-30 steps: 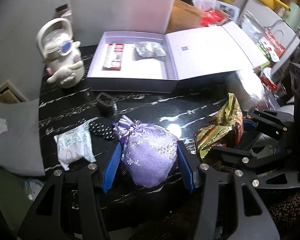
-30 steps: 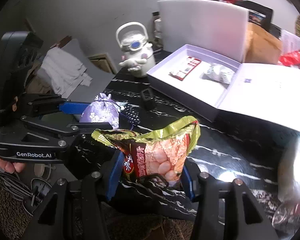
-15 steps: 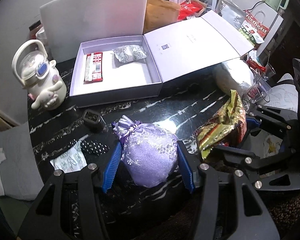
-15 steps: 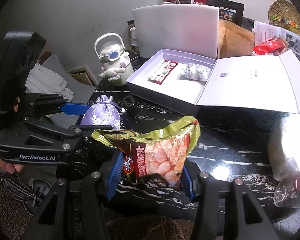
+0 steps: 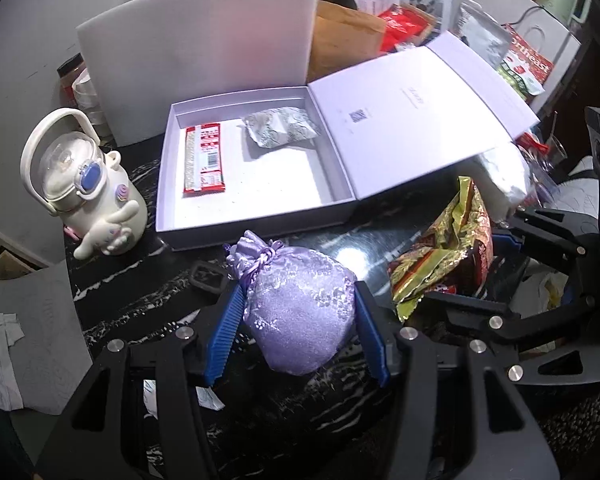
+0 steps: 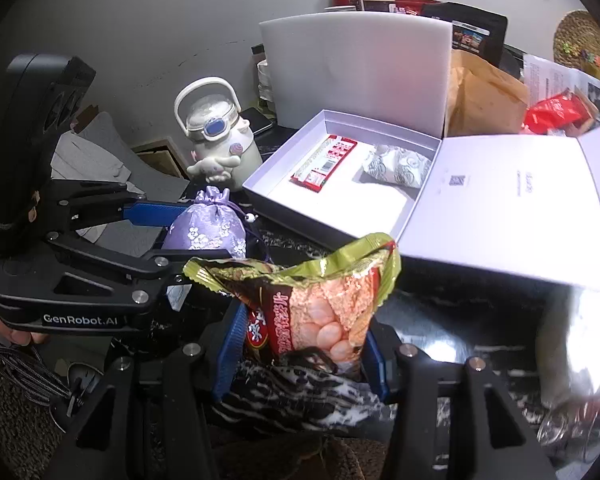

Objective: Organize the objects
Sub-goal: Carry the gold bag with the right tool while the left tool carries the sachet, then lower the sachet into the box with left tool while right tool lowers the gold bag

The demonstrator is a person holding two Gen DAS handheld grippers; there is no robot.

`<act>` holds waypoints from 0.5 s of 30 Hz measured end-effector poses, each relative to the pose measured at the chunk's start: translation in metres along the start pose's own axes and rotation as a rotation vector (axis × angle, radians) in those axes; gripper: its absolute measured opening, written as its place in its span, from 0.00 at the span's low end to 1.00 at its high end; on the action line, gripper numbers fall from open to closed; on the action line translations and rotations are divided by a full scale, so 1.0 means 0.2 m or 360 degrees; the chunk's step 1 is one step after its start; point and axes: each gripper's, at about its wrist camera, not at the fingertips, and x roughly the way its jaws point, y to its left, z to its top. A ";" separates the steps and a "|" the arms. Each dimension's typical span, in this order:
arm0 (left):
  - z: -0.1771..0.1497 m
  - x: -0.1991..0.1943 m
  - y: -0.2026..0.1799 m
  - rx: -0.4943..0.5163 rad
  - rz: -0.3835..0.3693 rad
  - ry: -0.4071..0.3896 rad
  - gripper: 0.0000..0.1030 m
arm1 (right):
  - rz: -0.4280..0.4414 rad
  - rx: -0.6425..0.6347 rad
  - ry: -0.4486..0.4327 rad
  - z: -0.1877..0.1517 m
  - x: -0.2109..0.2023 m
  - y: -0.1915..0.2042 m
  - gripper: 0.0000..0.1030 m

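Purple pouch [image 5: 300, 312]: clamped in left gripper [image 5: 296, 332], near side of open box [image 5: 256, 216].
Snack bag [image 6: 312, 304]: clamped in right gripper [image 6: 300, 352].

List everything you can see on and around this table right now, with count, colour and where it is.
Gift box: one, white, open, mid-table.
Snack bar: one, red, inside box, left.
Patterned packet: one, silver-grey, inside box, right.
Foam board: one, white, upright behind box.
Character bottle: one, cream, left of box.
Drawstring pouch: one, lilac, in left gripper.
Snack bag: one, green and red, in right gripper.
Paper bag: one, brown, behind box.
Table: one, black marble.
Left gripper: black, blue pads, shut on pouch.
Right gripper: same, shut on bag.
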 end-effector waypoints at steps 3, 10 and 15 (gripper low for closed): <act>0.04 0.02 0.03 -0.0015 0.0016 0.0003 0.52 | 0.0011 -0.0019 0.0010 0.05 0.04 -0.02 0.52; 0.18 0.10 0.11 -0.0045 0.0061 0.0024 0.52 | 0.0034 -0.0058 0.0034 0.18 0.15 -0.08 0.51; 0.28 0.18 0.16 -0.0074 0.0077 0.0038 0.52 | 0.0055 -0.0082 0.0052 0.29 0.21 -0.14 0.51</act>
